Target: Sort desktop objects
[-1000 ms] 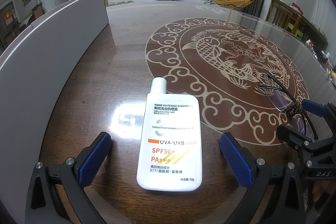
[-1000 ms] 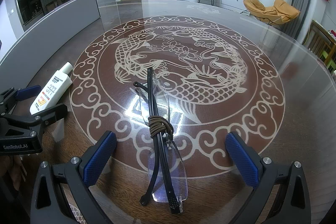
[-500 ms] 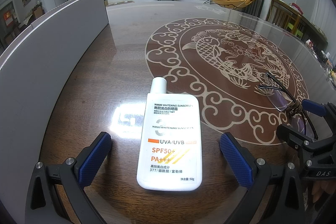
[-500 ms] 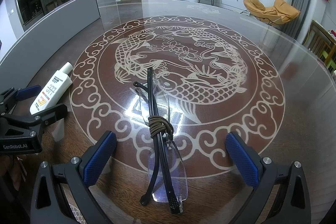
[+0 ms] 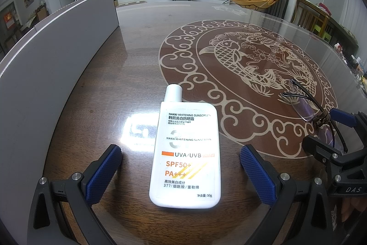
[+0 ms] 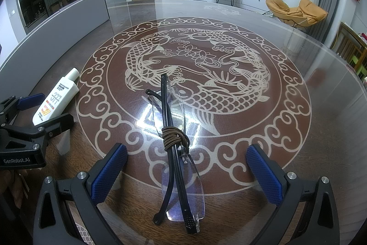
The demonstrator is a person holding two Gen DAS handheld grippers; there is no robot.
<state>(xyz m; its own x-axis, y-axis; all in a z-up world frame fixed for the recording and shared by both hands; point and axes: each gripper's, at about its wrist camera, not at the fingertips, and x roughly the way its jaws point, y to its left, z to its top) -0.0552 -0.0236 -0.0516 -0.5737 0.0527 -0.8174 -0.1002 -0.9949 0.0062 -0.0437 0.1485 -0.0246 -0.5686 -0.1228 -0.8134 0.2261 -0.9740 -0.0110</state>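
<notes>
The worktop (image 6: 332,121) is dark polished wood under a glossy, glass-like surface, inlaid with a round reddish medallion of pale fish and cloud scrolls. A grey panel (image 5: 45,66) stands upright along its left edge; the far side and the right side run open to a curved rim, with bare surface beyond the medallion.

The left gripper (image 5: 181,173) sits low over the worktop, its fingers (image 5: 103,173) wide apart, their pads blue and knurled on black frames. Between them, touching neither, lies the sunscreen (image 5: 185,153): a flat white plastic bottle with rounded corners, label up, its round cap pointing away from the gripper. It rests on the wood just left of the medallion's edge, with free room on both flanks and the panel near on the left.

The right gripper (image 6: 185,173) is likewise spread, fingers (image 6: 109,171) clear of what lies between them. There the glasses (image 6: 176,153) lie folded on the medallion's near border: rimless clear lenses with a bluish tint, thin black temples, and a brown cord (image 6: 173,134) wound round the middle. One lens points at the gripper, the other away. Ceiling light glares off the surface beneath them.

The two grippers sit side by side, near each other, each visible at the edge of the other's view.
</notes>
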